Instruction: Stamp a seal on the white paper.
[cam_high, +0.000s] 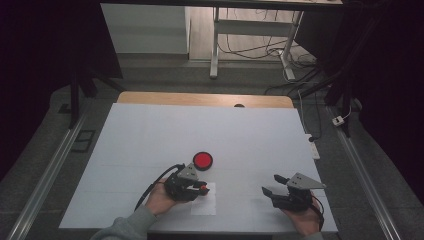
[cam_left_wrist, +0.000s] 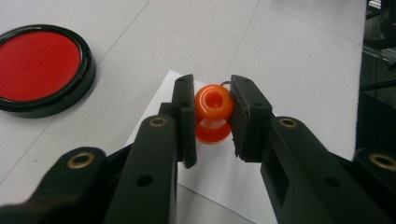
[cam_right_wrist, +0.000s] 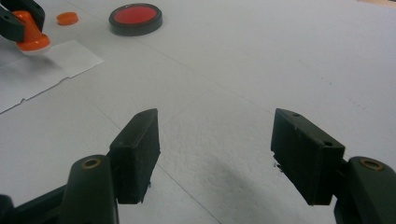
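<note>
While the left gripper (cam_left_wrist: 212, 116) pinches an orange stamp (cam_left_wrist: 213, 113) by its waisted handle, both pads pressed against the knob, the step in hand reads as stamping: the stamp's flared foot points down at a white paper slip (cam_left_wrist: 219, 179) lying on the table (cam_high: 150, 135). Seen from the right gripper view, the stamp (cam_right_wrist: 31, 32) stands upright with its foot at or just above the slip (cam_right_wrist: 46, 67); whether it touches cannot be told. In the high view the left gripper (cam_high: 200, 188) sits at about seven o'clock of the table's middle, over the slip (cam_high: 206, 200), and the right gripper (cam_high: 272, 186) rests at about five o'clock, well apart, its jaws spread and holding nothing. Farther off, at twelve o'clock from the left gripper, lies a round red ink pad (cam_high: 203, 160) in a black rim, and a small orange cap (cam_right_wrist: 67, 18) lies near it. By this reading, the next move calls for a straight downward press onto the slip, kept level so the foot prints evenly, with the slip liable to shift since nothing pins it.
</note>
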